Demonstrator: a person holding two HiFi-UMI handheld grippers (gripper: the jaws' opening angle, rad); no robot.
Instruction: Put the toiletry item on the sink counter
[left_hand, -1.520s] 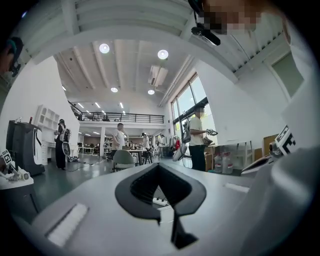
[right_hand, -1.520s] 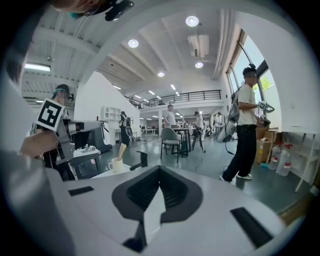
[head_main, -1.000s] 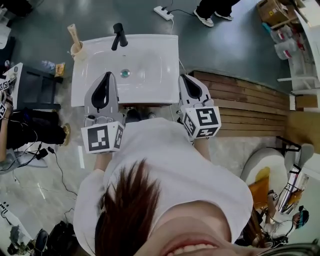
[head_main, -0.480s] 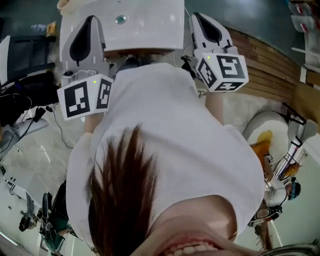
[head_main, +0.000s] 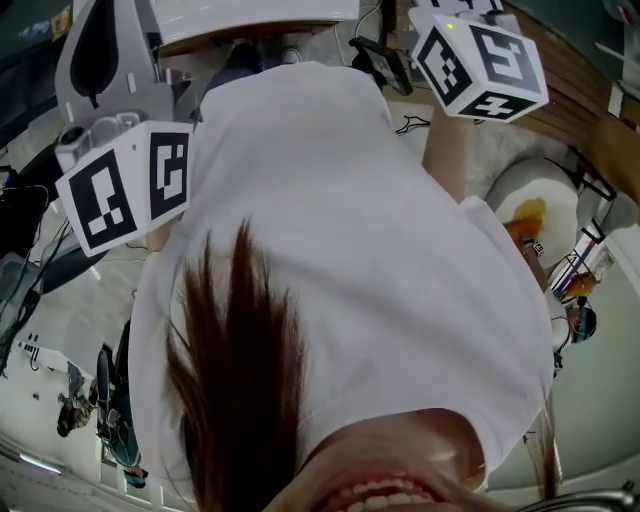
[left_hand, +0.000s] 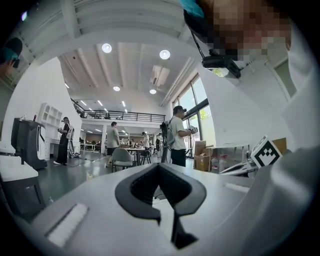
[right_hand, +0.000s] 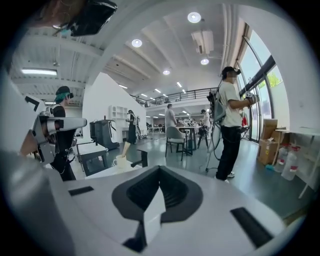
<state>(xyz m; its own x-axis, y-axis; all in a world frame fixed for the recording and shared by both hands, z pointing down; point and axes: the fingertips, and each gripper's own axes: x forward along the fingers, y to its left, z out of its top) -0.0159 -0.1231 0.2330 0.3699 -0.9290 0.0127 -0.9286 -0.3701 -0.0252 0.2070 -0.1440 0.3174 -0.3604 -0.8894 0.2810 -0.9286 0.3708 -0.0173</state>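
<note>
**Both jaws closed and empty; the cup stands on the counter**

The only toiletry thing I can find is a pale cup (right_hand: 121, 160) with a wooden handle (right_hand: 125, 149) sticking up out of it. In the right gripper view it stands on the white sink counter (right_hand: 106, 171), just beside the black tap (right_hand: 142, 157). I cannot tell whether the handle belongs to a brush or a comb. By my guess the job is already done, or this is the piece I would have to carry.

I expect the cup to be light, stiff and smooth, so it may slip under flat pads. The handle would be light and rigid, and easy to tip out. I would pinch the cup across its wall near the rim, or take the handle at its middle.

My left gripper (left_hand: 159, 164) has its jaws pressed together with nothing between them. My right gripper (right_hand: 160, 167) looks the same, jaws together and holding nothing.
</note>
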